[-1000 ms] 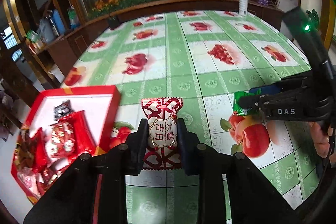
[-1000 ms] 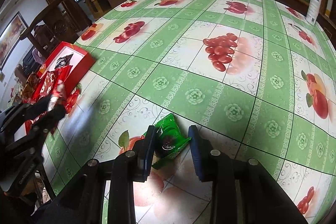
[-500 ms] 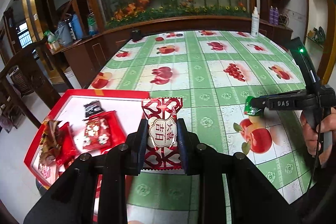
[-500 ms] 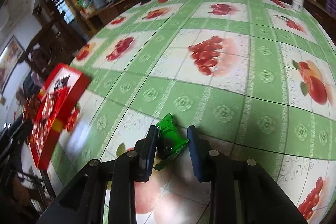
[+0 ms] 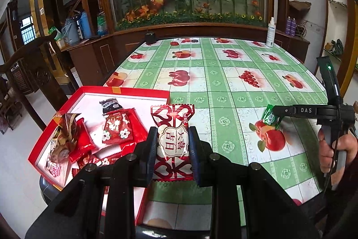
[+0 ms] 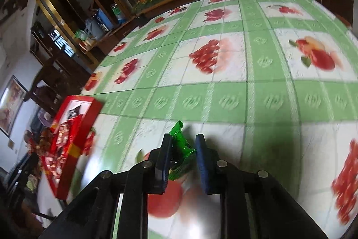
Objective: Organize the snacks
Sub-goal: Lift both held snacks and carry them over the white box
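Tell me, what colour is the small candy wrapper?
Green wrapper, clearest in the right wrist view.

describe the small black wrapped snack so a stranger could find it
Find the red box at the table's left edge. Near its far wall lies the small black wrapped snack, beside the red packets; it is the only black wrapper there.

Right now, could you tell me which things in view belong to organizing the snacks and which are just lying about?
Part of the job:
- red-and-white snack packet in the left tongs
- green snack packet in the right tongs
- red box holding snacks

Just lying about:
- white spray bottle
- blue jugs
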Demonstrator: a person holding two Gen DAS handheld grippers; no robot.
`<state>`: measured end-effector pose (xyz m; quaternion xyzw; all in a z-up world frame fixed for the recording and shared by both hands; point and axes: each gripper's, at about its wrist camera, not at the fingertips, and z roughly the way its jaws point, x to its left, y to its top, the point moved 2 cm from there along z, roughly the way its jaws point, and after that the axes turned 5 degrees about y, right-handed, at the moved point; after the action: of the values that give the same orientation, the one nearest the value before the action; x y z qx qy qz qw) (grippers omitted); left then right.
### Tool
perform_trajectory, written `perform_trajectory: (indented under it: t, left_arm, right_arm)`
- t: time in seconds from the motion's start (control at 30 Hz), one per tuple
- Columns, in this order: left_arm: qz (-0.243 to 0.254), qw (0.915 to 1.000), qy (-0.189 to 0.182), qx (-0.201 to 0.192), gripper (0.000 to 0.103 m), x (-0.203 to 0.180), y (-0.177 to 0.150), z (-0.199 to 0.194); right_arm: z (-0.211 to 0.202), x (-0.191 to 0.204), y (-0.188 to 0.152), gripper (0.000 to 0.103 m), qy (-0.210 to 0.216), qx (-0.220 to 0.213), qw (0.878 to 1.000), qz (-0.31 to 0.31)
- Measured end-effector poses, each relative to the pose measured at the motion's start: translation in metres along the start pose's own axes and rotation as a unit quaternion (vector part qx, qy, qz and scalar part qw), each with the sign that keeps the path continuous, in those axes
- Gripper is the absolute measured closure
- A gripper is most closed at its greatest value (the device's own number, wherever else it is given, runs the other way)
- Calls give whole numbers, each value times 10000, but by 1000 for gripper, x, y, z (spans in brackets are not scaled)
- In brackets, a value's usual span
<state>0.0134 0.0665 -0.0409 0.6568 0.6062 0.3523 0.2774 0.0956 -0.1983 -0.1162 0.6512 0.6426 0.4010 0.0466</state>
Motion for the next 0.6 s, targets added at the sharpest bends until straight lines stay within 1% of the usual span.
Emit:
perform_trajectory:
  t: [0.03, 0.17, 0.23, 0.37, 0.53, 0.6]
  left_arm:
    - [-3, 10000, -17, 14, 79, 1, -2, 0]
    - [31, 9999, -79, 67, 79, 0, -10, -1]
    - [69, 9998, -132, 121, 79, -2, -15, 0]
    - [76, 9996, -221, 166, 79, -1, -20, 0]
    - [-24, 9998, -168, 104, 79, 12, -19, -2]
    - [-64, 9999, -90, 85, 79, 19, -19, -2]
  right_arm:
    - [-2, 2, -5, 83, 125, -35, 9999, 63]
    - [-10, 10, -20, 84, 304, -179, 9993, 145]
    - [-14, 14, -27, 84, 501, -244, 9982, 199]
    - [-16, 24, -34, 85, 478, -369, 9981, 125]
    - [-17, 37, -40, 85, 736, -419, 9964, 42]
    - [-17, 43, -41, 85, 841, -460, 9954, 13]
